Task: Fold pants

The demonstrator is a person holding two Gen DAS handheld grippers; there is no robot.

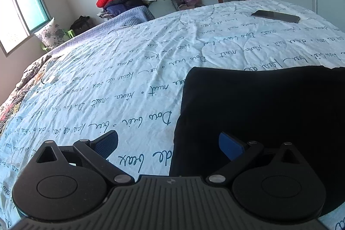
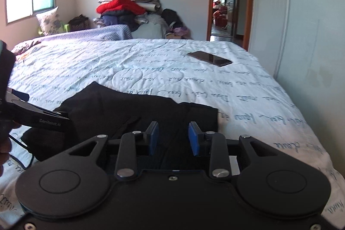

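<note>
My left gripper (image 1: 168, 143) gapes wide beside the black pants (image 1: 258, 113); my right gripper (image 2: 173, 137) is parted too — seemingly empty.

The left gripper (image 1: 168, 143) is held low and level, its jaws spread wide with nothing between the blue pads (image 1: 230, 146). The right gripper (image 2: 173, 139) is level too, its jaws parted by a narrower gap and empty. In the right view the left gripper (image 2: 38, 115) shows at the left edge.
</note>
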